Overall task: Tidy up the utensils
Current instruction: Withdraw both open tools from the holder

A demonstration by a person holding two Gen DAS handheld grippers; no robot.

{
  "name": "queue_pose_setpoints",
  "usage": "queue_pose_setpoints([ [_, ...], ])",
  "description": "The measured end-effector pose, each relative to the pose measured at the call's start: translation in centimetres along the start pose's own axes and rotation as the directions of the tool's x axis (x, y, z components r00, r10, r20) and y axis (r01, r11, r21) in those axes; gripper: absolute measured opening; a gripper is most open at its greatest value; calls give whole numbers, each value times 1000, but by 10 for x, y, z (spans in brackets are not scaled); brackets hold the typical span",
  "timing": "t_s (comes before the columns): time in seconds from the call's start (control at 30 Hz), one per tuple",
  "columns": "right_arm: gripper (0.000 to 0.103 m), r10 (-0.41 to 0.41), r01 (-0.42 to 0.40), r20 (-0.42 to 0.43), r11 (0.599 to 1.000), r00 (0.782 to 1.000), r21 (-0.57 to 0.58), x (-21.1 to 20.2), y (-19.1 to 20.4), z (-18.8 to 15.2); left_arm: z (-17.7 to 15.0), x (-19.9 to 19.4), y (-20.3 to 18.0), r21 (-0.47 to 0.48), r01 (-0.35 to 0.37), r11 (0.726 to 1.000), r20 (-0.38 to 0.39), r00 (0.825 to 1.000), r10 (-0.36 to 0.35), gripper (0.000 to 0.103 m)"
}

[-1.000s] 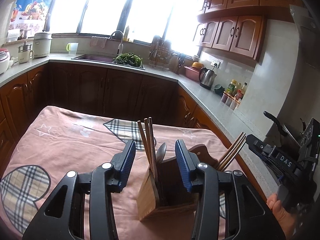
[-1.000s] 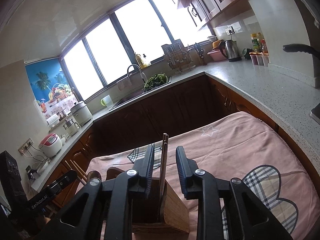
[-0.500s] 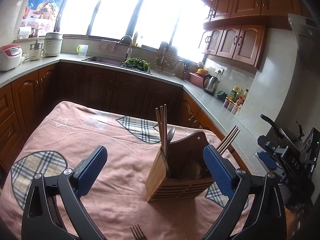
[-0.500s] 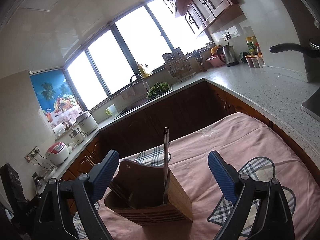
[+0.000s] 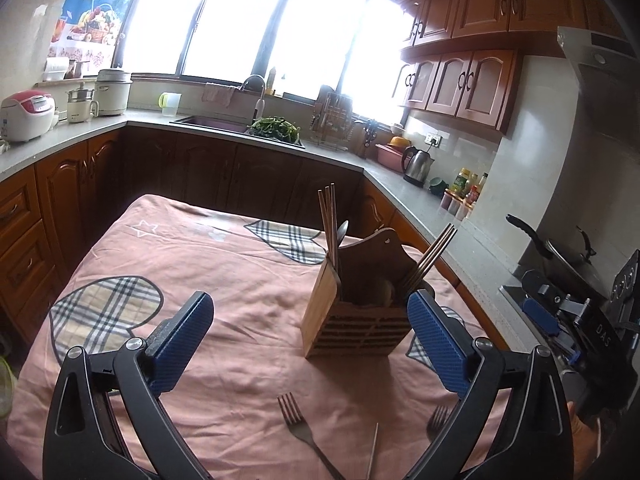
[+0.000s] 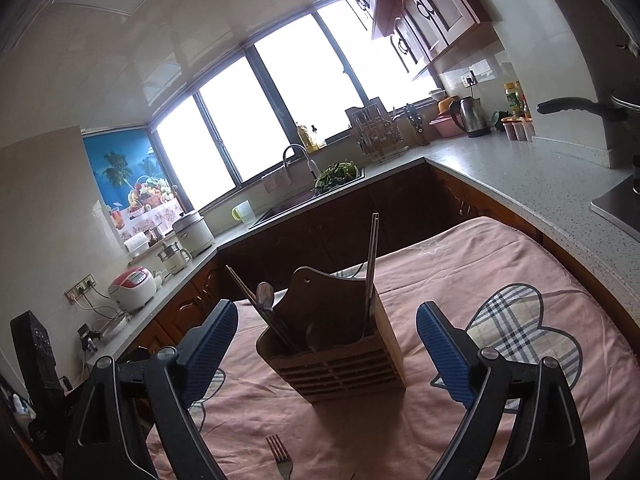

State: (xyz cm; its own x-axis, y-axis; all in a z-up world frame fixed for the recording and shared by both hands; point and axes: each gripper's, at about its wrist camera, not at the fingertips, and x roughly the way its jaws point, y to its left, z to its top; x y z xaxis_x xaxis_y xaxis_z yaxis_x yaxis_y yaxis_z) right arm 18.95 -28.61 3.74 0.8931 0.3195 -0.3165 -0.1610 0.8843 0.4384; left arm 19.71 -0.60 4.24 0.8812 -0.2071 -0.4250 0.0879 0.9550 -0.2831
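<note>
Left wrist view: left tool [image 5: 308, 340] is seen with jaws spread wide, blue pads [image 5: 182, 346] clear of everything; jaws have just been opening, nothing pressed between them. Wooden utensil holder [image 5: 356, 324] is stood upright on the pink-clothed counter [image 5: 224, 264], ahead of the tool and nearer its right pad, untouched. A bundle of chopsticks [image 5: 329, 220] and a spoon [image 5: 343, 232] are seated in the holder's left compartment; a second chopstick bundle [image 5: 434, 256] is leaned out of the right one. A fork [image 5: 298, 424] is laid flat on the cloth just short of the holder, tines toward it. A second fork [image 5: 438, 420] is partly hidden behind the right finger; a thin metal rod [image 5: 373, 456] lies between the two, type cannot be told.

Right wrist view: right tool [image 6: 326, 346] is likewise wide apart, jaws just opened, nothing gripped. Holder [image 6: 340, 364] is seen between the pads but further out, no contact. One chopstick pair [image 6: 372, 268] is stood near-upright in the right compartment, the other bundle [image 6: 248, 296] and the spoon [image 6: 265, 296] are leaned left. Fork [image 6: 280, 456] is at the bottom edge, on the cloth [image 6: 480, 264].

Right tool [image 5: 560, 316] is also visible at the right edge of the left view, off the counter edge.
</note>
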Motion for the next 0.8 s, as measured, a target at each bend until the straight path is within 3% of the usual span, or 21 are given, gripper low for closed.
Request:
queue_pose_setpoints([
  [0.2,100,-2,4,29,998,1000,-57,-31,15,-19,-27,-33,4,15,-1,1000,3,1000,1,102],
  [0.63,101,-13,20,49,988,999,-151,-90,33,-69,-68,-95,5,56,-77,995,21,997,76,103],
  [0.8,101,-7,16,52,984,999,-178,-111,40,-71,-72,-112,0,76,-83,994,5,997,83,103],
])
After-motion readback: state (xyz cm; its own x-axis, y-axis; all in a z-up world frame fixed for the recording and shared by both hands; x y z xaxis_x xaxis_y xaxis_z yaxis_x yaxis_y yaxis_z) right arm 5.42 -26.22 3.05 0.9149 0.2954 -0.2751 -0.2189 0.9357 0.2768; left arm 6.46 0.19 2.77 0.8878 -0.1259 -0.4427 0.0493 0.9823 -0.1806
